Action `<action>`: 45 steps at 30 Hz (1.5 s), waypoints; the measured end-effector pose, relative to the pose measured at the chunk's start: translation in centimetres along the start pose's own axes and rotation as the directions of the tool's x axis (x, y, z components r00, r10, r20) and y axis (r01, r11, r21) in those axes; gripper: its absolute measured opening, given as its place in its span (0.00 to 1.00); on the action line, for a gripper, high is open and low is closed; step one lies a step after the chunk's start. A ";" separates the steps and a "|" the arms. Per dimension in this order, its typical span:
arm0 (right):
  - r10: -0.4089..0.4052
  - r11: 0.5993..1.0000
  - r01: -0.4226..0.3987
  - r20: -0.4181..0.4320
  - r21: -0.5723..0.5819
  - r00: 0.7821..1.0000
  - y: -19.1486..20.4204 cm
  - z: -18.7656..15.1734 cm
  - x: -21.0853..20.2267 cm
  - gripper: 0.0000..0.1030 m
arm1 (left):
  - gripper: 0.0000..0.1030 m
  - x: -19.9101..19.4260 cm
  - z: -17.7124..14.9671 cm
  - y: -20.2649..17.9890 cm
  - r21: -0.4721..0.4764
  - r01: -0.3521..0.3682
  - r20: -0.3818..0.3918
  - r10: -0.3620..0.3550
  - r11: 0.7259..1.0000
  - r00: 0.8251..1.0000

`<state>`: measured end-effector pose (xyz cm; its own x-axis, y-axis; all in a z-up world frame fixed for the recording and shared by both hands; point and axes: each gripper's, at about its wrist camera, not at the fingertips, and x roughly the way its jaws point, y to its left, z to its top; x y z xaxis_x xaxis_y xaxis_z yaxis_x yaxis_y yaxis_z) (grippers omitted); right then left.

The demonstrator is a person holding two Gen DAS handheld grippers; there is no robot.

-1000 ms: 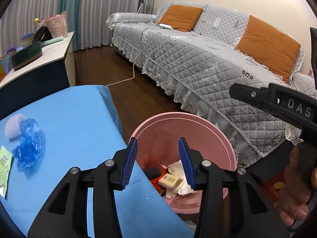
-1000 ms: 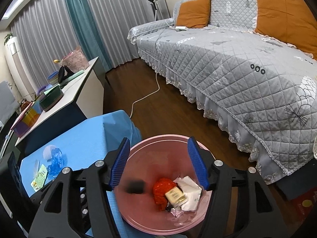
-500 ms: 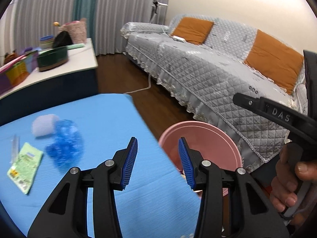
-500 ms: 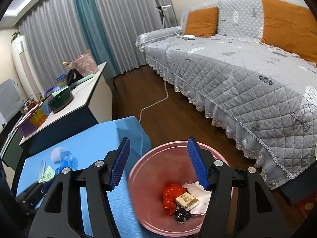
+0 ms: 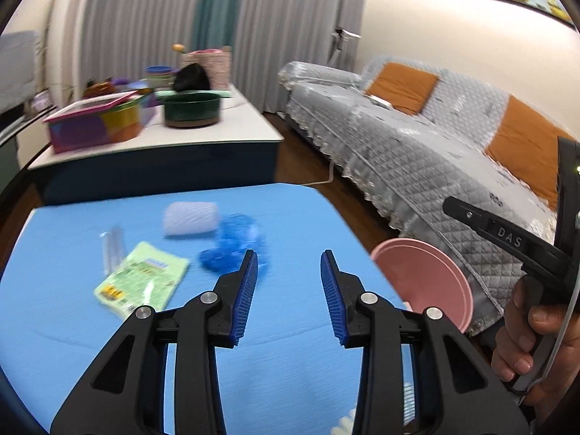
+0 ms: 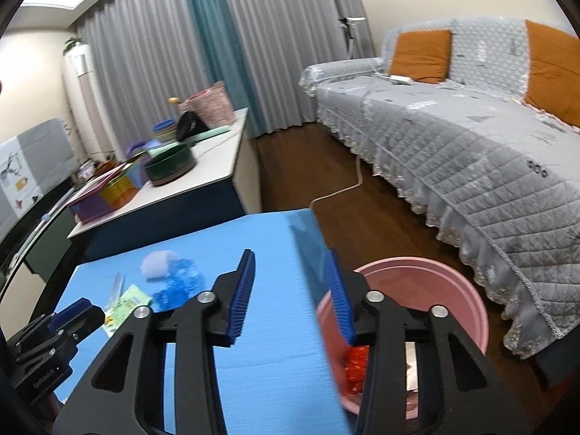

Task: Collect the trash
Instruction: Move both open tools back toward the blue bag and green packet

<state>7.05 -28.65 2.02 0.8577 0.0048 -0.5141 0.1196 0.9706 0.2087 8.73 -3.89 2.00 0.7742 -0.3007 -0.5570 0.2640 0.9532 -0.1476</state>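
On the blue table [image 5: 290, 214] lie a crumpled blue plastic piece [image 5: 235, 241], a white foam net [image 5: 190, 217], a green packet [image 5: 143, 279] and a clear thin wrapper [image 5: 112, 248]. My left gripper [image 5: 289, 279] is open and empty above the table, just right of the blue plastic. My right gripper [image 6: 291, 290] is open and empty over the table's right edge. The pink bin [image 6: 435, 282] stands on the floor right of the table with red and white trash [image 6: 357, 366] inside. The same trash on the table shows in the right wrist view around the blue plastic [image 6: 177, 284].
A white side table [image 5: 235, 123] behind holds a green bowl [image 5: 192, 108], coloured boxes [image 5: 98, 121] and a pink basket [image 5: 208, 63]. A grey covered sofa [image 6: 471, 152] with orange cushions runs along the right. A white cable [image 6: 340, 190] crosses the wooden floor.
Both grippers have swung left from over the pink bin toward the table. The left one now faces the trash on the table. Both stayed open.
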 end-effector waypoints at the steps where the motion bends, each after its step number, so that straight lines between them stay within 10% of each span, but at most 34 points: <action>1: 0.012 1.000 -0.012 -0.005 -0.009 1.000 0.8 -0.2 0.2 0.34 | 0.33 -0.1 -0.4 1.0 -0.020 -0.012 -0.001 0.012 1.000 1.000; 22: 0.176 0.968 -0.198 -0.144 -0.155 0.974 13.1 -4.4 7.9 0.27 | 0.27 2.3 -4.9 12.8 -0.290 -0.239 -0.093 0.222 0.927 0.971; 45: 0.191 0.950 -0.243 -0.251 -0.197 0.949 16.3 -7.3 13.6 0.34 | 0.26 6.4 -5.8 16.1 -0.396 -0.283 -0.201 0.218 0.873 0.955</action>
<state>17.01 -10.97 -7.62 0.7111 0.2500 -0.6571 -0.1931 0.9682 0.1594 14.58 9.70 -8.72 0.6815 -0.0724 -0.7282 -0.2166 0.9306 -0.2952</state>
